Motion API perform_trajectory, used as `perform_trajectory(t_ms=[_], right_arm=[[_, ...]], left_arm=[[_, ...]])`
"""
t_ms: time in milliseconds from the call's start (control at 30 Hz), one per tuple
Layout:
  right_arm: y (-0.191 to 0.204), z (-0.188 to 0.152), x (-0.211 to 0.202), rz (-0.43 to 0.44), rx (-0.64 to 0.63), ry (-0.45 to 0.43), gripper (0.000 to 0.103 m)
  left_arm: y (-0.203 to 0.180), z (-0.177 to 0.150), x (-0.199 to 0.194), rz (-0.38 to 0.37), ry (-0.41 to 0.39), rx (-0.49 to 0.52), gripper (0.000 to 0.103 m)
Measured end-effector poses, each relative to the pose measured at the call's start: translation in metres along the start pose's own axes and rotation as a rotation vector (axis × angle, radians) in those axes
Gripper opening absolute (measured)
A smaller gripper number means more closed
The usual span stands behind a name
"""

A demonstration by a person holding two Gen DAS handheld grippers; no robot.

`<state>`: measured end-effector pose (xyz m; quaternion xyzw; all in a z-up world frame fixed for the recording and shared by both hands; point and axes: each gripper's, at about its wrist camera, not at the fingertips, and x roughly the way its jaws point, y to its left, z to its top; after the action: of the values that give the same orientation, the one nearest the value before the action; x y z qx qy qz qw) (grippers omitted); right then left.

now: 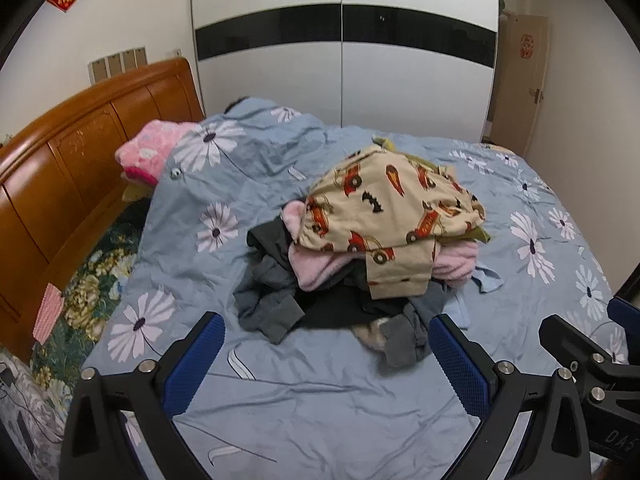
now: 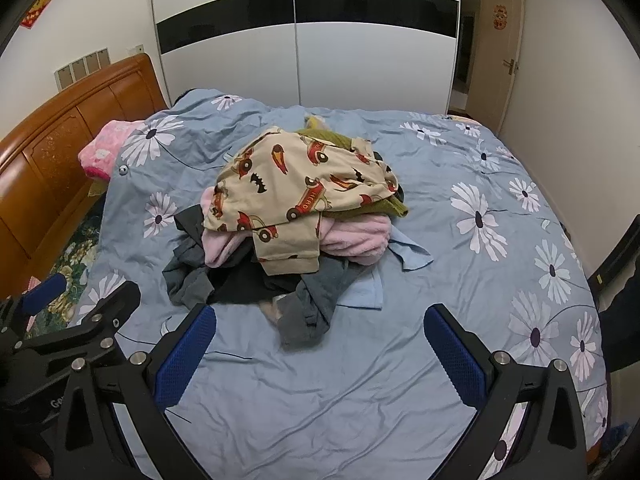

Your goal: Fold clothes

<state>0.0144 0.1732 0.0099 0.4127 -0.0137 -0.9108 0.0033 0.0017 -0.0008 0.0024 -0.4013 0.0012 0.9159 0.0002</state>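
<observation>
A heap of clothes lies in the middle of the bed. On top is a cream garment printed with red cars (image 1: 394, 204) (image 2: 296, 192). Under it are pink fleece (image 1: 320, 268) (image 2: 356, 240), olive cloth (image 2: 384, 206), light blue cloth (image 2: 412, 254) and dark grey and black pieces (image 1: 272, 300) (image 2: 312, 300). My left gripper (image 1: 326, 334) hangs open just short of the heap's near edge, holding nothing. My right gripper (image 2: 320, 326) is open too, at the same near edge, empty. Each gripper shows at the side of the other's view.
The bed carries a blue quilt with white flowers (image 1: 320, 420) (image 2: 500, 220). A pink pillow (image 1: 148, 152) and a wooden headboard (image 1: 80, 152) are at the left. A white wardrobe (image 1: 344, 60) stands behind, a door (image 2: 496, 56) at the right.
</observation>
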Motion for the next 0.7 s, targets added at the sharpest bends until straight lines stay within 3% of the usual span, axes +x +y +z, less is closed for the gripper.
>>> perform_trajectory(t_ms=[233, 433, 700], right_arm=[[-0.007, -0.005, -0.001, -0.012, -0.01, -0.006, 0.103], [0.015, 0.008, -0.009, -0.01, -0.001, -0.008, 0.103], [0.005, 0.004, -0.013, 0.025, -0.02, -0.039, 0.103]], left_arm=[[0.003, 0.001, -0.01, 0.033, -0.073, 0.025, 0.103], [0.005, 0.003, -0.019, 0.061, -0.135, 0.046, 0.103], [0.005, -0.003, -0.019, 0.013, -0.108, 0.023, 0.103]])
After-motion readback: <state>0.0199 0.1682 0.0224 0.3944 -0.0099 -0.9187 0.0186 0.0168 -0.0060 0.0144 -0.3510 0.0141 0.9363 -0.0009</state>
